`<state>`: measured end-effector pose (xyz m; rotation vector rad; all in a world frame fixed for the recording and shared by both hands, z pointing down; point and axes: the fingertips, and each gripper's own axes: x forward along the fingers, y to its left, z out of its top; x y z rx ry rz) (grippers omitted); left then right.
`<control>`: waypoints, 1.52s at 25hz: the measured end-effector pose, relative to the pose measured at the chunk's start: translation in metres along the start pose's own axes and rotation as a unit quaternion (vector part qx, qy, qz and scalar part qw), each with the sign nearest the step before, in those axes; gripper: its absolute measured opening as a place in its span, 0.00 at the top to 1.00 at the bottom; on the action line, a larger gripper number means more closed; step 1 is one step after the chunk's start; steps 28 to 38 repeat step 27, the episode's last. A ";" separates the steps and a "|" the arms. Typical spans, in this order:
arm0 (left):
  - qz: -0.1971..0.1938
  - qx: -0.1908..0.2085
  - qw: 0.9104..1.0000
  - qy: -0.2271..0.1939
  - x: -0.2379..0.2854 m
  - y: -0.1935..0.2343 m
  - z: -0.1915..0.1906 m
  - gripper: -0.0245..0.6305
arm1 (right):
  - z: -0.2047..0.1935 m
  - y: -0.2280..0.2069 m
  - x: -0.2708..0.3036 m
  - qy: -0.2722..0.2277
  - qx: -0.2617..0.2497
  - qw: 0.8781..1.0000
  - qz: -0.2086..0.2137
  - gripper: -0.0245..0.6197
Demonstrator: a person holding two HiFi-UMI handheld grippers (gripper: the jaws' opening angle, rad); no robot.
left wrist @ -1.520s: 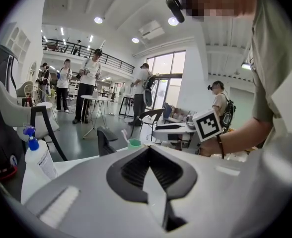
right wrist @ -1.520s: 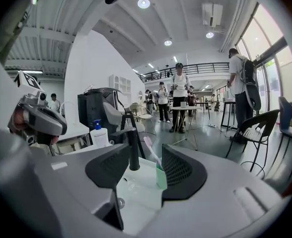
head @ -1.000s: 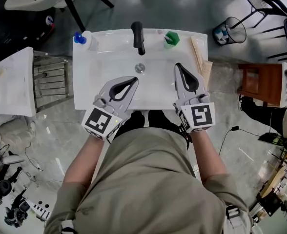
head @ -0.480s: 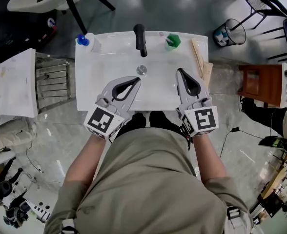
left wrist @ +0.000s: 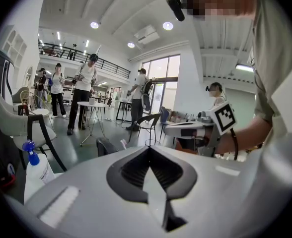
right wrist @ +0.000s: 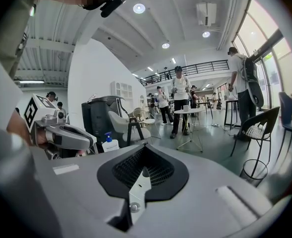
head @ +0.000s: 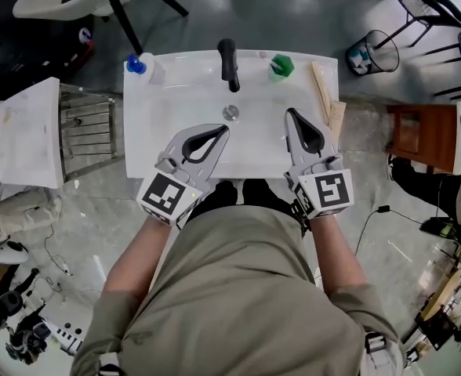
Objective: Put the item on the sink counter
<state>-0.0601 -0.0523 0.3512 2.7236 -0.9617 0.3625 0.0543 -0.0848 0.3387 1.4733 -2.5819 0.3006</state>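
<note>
Standing over the white sink counter [head: 144,155], the person holds both grippers low above the basin, side by side and well apart. The left gripper [head: 219,129] has its jaws pressed together with nothing between them, and its tip points toward the drain [head: 230,113]. The right gripper [head: 291,113] is likewise closed and empty, just right of the drain. Neither claw carries any item; which thing the task means cannot be told. What already sits on the counter lines the back and right edges: a blue-topped pump bottle [head: 144,67] at the back left corner, a green container [head: 280,66] just right of the black faucet [head: 229,63], and pale wooden pieces [head: 327,100] lying along the right rim. Each gripper's own view confirms the jaws meeting at the tips, left [left wrist: 148,148] and right [right wrist: 143,148].
</note>
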 end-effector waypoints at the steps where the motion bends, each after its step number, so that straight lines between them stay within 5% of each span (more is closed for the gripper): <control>1: 0.003 0.004 1.000 0.002 0.000 0.002 0.000 0.96 | -0.001 -0.001 0.000 -0.001 0.003 1.000 -0.001 0.94; 38: 0.006 0.011 1.000 0.002 0.006 0.002 0.002 0.96 | -0.009 -0.005 0.001 0.008 0.006 1.000 -0.001 0.94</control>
